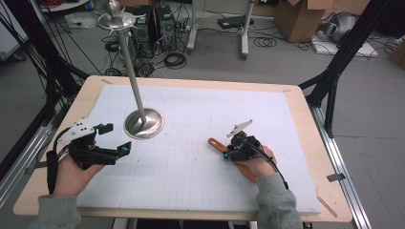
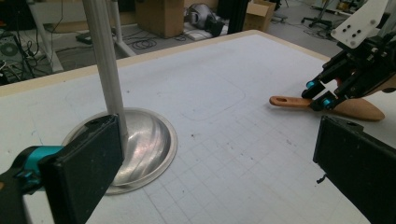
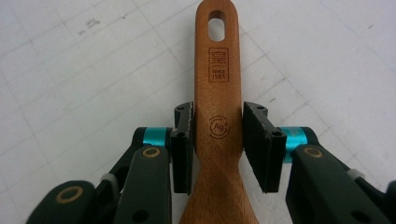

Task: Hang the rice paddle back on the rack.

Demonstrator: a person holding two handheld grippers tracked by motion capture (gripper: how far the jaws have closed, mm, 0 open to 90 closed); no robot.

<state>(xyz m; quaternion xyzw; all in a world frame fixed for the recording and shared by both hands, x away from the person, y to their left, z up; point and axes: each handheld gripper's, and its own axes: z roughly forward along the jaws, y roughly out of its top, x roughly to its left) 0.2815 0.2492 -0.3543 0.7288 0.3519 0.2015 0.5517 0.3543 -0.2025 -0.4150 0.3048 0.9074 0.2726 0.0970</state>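
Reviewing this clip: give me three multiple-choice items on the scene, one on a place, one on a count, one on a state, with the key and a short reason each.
1. Where does the wooden spatula lie?
A. On the white gridded mat
B. On the metal stand's round base
C. On the floor

2. How many holes go through the spatula's handle end?
A. None
B. One
C. Three

3. How does the right gripper stand to the spatula?
A. Far from it, jaws wide
B. Jaws on either side of the handle, pads against its edges
C. Shut tight beside it, nothing between

Key:
1 A, the high view shows it flat on the mat, right of the stand.
2 B, the right gripper view shows a single oval hole.
3 B, that view shows both pads meeting the handle's sides. The left gripper stands open near the stand.
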